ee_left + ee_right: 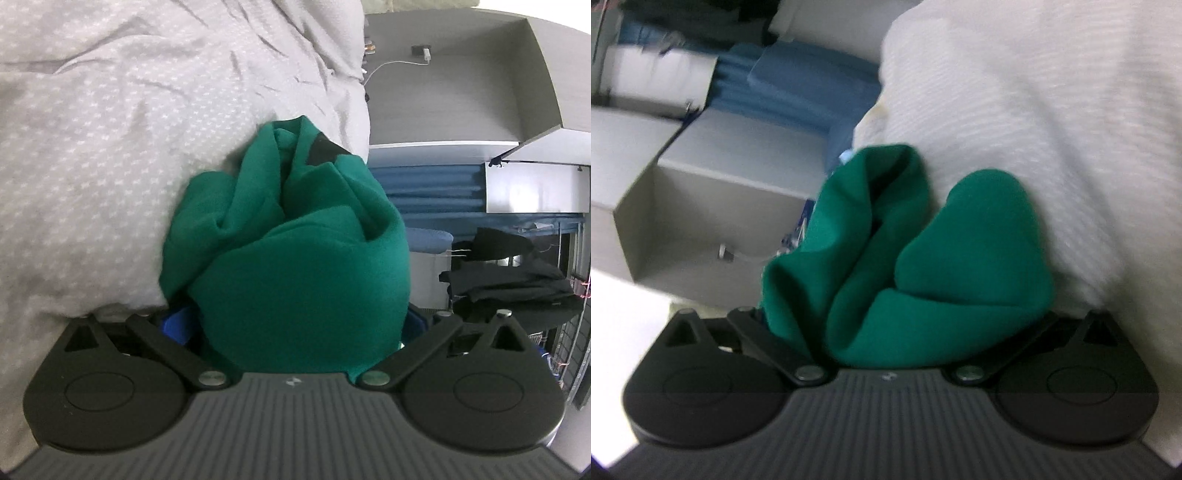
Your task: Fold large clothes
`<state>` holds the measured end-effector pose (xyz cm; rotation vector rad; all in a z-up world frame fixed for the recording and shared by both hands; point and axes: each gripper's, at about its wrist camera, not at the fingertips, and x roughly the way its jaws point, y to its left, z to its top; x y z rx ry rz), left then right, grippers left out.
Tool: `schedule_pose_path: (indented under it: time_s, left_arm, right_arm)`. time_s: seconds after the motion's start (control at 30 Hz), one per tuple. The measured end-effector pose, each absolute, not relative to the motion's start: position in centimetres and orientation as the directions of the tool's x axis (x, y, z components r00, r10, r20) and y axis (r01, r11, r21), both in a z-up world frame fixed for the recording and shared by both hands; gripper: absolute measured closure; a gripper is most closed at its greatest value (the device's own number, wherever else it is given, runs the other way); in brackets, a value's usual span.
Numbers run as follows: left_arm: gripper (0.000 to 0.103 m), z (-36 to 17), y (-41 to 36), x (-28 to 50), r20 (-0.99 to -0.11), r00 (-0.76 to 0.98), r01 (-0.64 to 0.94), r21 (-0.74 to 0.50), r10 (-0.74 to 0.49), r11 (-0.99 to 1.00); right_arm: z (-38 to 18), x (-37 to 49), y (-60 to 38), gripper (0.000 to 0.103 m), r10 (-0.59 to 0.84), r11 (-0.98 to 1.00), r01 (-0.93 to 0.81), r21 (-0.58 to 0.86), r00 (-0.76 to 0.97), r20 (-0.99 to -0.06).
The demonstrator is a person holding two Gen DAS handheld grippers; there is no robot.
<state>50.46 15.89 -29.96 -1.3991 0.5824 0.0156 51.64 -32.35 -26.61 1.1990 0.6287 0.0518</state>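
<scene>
Green cloth bunches unfolded at frame centre against the pale bedding, between the wide-spread jaws of my left hand-held gripper and right hand-held gripper, so folding remains ahead.

Bed covered by a grey patterned duvet, creased; 1 bunched green garment rests against its edge.
</scene>
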Motion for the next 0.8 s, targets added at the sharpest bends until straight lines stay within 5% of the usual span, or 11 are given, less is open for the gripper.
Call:
schedule_pose_path:
  time_s: [0.07,0.1,0.17,0.37,0.8]
  left_arm:
    - [0.000,-29.4,15.4,50.9,-0.402,0.856,-0.329,-0.909,-0.326,0.257]
    - [0.009,-29.2,15.1,51.1,-0.411,0.853,-0.324,-0.900,-0.320,0.293]
    - [0.029,-28.8,14.9,51.1,-0.395,0.861,-0.290,-0.898,-0.319,0.330]
    - [0.054,-28.0,15.3,51.5,-0.363,0.871,-0.225,-0.893,-0.330,0.390]
    - [0.062,-19.8,13.6,51.2,-0.141,0.898,0.053,-0.906,-0.417,0.420]
  right_arm:
    - [-26.5,52.9,-32.2,0.000,0.408,0.418,0.232,0.878,0.816,-0.410]
    - [-26.5,53.3,-32.2,0.003,0.442,0.416,0.190,0.889,0.812,-0.381]
    - [-26.5,53.9,-32.5,0.031,0.518,0.361,0.103,0.927,0.804,-0.291]
    - [-23.0,54.2,-31.7,0.060,0.560,0.447,-0.065,0.892,0.798,-0.222]
    - [-11.4,53.1,-34.1,0.071,0.581,0.485,-0.298,0.822,0.812,-0.049]
